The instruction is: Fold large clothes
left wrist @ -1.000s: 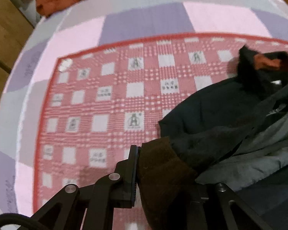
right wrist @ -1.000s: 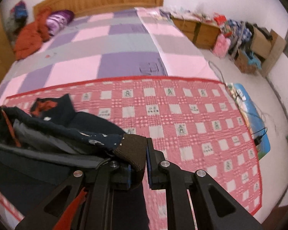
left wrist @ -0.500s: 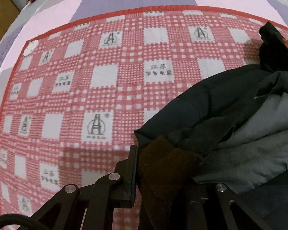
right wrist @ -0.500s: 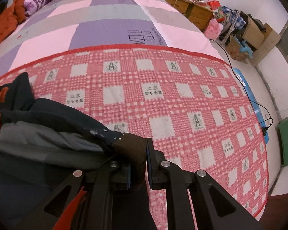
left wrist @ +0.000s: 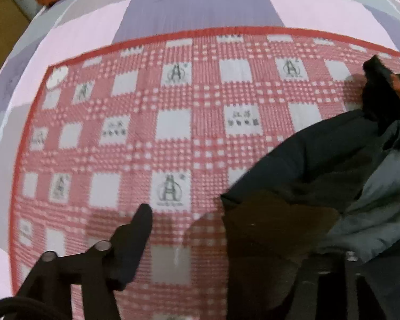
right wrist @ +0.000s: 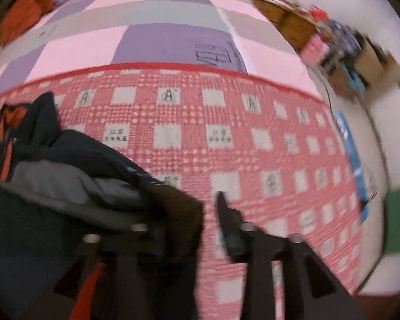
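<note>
A dark jacket (left wrist: 333,160) with grey lining, brown cuffs and an orange-lined collar lies bunched on the red checked sheet (left wrist: 173,133). My left gripper (left wrist: 226,229) is open; its left finger (left wrist: 136,229) stands apart, and the brown cuff (left wrist: 274,226) lies over the right finger, which is hidden. In the right wrist view the jacket (right wrist: 66,160) fills the lower left. My right gripper (right wrist: 200,213) is open, with the other brown cuff (right wrist: 178,202) lying loose by its left finger.
The sheet lies on a bed with a pink, purple and grey quilt (left wrist: 200,5). An orange garment (right wrist: 24,13) sits near the headboard. A wooden cabinet with clutter (right wrist: 333,34) and a blue strip (right wrist: 352,154) stand past the bed's right edge.
Both grippers have opened and let go of the brown cuffs they were clamped on. Both views have pulled back a little and are blurred with motion.
</note>
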Tool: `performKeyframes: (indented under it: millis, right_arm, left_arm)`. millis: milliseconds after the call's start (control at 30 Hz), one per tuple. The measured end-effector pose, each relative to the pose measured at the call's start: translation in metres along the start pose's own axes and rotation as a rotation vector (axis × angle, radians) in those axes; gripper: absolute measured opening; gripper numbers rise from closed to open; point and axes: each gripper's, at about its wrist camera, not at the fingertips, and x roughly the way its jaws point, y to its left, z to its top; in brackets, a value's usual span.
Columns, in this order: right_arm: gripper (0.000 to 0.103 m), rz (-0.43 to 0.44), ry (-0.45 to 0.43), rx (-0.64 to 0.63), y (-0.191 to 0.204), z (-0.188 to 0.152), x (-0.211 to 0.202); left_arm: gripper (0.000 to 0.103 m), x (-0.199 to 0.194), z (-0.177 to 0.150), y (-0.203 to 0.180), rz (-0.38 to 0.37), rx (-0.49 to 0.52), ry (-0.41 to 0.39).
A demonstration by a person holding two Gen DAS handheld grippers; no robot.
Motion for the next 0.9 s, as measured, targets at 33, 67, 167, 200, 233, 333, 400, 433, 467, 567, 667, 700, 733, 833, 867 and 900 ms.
performKeyframes:
  millis: [33, 67, 167, 200, 233, 333, 400, 433, 467, 567, 667, 700, 733, 833, 867, 900]
  right_arm:
    - [0.072, 0.019, -0.005, -0.005, -0.007, 0.004, -0.01]
    - [0.076, 0.049, -0.001, -0.013, -0.014, 0.009, -0.019]
    - [0.084, 0.067, 0.022, -0.06, -0.019, 0.013, -0.039]
    - [0.084, 0.135, 0.034, -0.037, -0.023, 0.012, -0.044]
    - [0.084, 0.242, 0.067, -0.001, -0.028, 0.011, -0.046]
    - [0.084, 0.118, 0.107, -0.03, -0.028, 0.006, -0.046]
    - [0.084, -0.186, 0.049, -0.153, -0.018, -0.001, -0.053]
    - [0.084, -0.224, -0.035, -0.172, -0.013, -0.008, -0.067]
    - [0.084, -0.16, -0.081, -0.154, -0.012, -0.014, -0.077]
    - [0.084, 0.161, -0.181, -0.017, -0.004, -0.05, -0.106]
    - [0.084, 0.351, -0.174, 0.015, 0.024, -0.098, -0.107]
    - [0.084, 0.349, -0.164, -0.007, 0.037, -0.11, -0.103]
    - [0.084, 0.324, -0.149, -0.055, 0.057, -0.127, -0.094]
    - [0.084, 0.251, -0.088, -0.111, 0.095, -0.147, -0.06]
    - [0.086, 0.22, -0.069, -0.107, 0.105, -0.15, -0.044]
    - [0.09, 0.203, -0.082, -0.088, 0.111, -0.15, -0.034]
  left_arm:
    - [0.067, -0.003, 0.003, 0.002, -0.034, 0.0, 0.026]
    - [0.067, -0.006, 0.007, 0.004, -0.068, -0.005, 0.055]
    - [0.07, -0.019, 0.015, 0.01, -0.093, -0.009, 0.08]
    - [0.07, -0.022, 0.017, 0.013, -0.121, -0.022, 0.107]
    - [0.07, -0.022, 0.019, 0.019, -0.197, -0.059, 0.161]
    - [0.072, -0.028, 0.021, 0.032, -0.234, -0.156, 0.208]
    - [0.075, -0.04, 0.018, 0.027, -0.154, -0.155, 0.165]
    - [0.08, -0.05, 0.015, 0.014, -0.048, -0.097, 0.111]
    - [0.083, -0.056, 0.013, 0.008, 0.017, -0.053, 0.077]
    - [0.09, -0.061, -0.005, -0.029, 0.1, 0.115, 0.019]
    - [0.09, -0.042, -0.013, -0.026, -0.245, -0.027, 0.17]
    - [0.09, -0.043, -0.014, -0.022, -0.246, -0.069, 0.159]
    - [0.09, -0.046, -0.014, -0.018, -0.202, -0.095, 0.126]
    - [0.09, -0.061, -0.013, -0.001, -0.066, -0.198, 0.017]
    - [0.09, -0.067, -0.015, 0.002, -0.033, -0.239, -0.019]
    - [0.09, -0.073, -0.018, 0.005, -0.015, -0.26, -0.052]
